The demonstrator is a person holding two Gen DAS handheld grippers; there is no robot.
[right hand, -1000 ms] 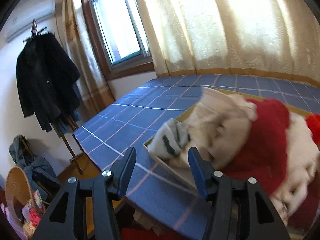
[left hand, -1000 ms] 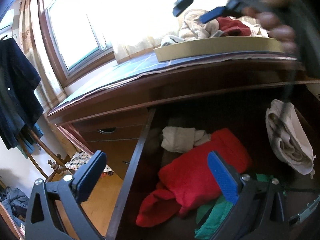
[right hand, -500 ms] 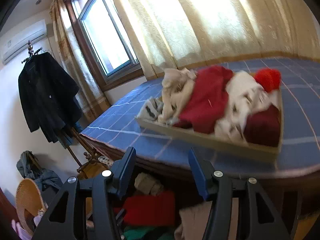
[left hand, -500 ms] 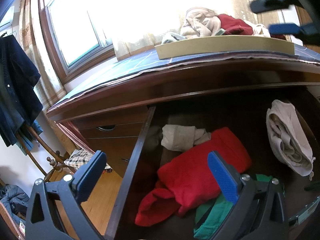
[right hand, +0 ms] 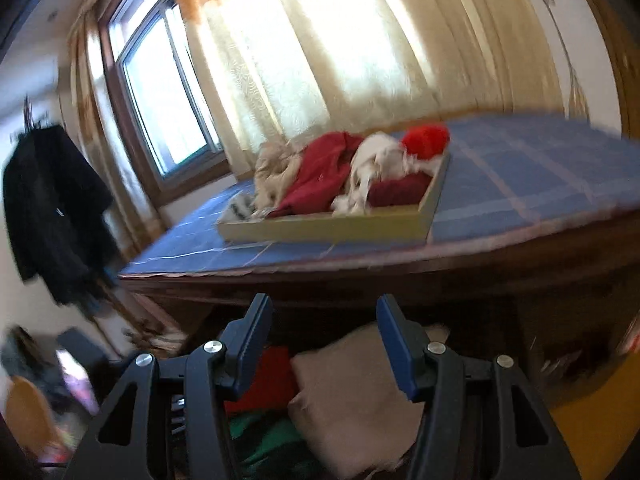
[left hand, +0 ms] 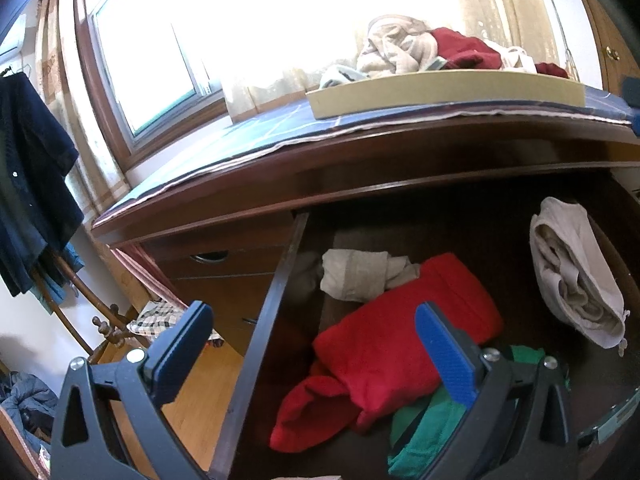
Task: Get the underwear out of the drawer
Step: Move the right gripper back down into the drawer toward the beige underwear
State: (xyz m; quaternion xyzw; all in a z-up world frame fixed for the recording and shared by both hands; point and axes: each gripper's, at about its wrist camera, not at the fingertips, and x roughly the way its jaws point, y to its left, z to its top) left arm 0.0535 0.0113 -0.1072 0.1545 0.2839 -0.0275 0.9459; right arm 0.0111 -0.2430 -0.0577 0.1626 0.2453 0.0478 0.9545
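Inside the open dark wooden drawer [left hand: 276, 304], four bundles of underwear lie loose: a red knit piece [left hand: 396, 352] at the centre, a green one [left hand: 424, 428] tucked under its near end, a small beige folded piece [left hand: 356, 276] behind it, and a pale beige bundle [left hand: 572, 276] against the right wall. Your left tool [left hand: 316, 344] hangs over the drawer's left wall with its two blue pads spread wide, pinching nothing. Your right tool [right hand: 320, 340] points over the pale beige bundle [right hand: 352, 400], jaws apart and empty, in a blurred view. Above, on the desk under a blue checked cloth [right hand: 520, 184], one shallow tan tray [right hand: 328, 230] holds a heap of red and cream garments [right hand: 340, 168]. One dark coat [left hand: 28, 176] hangs at the left, beside the curtained window [right hand: 168, 96].
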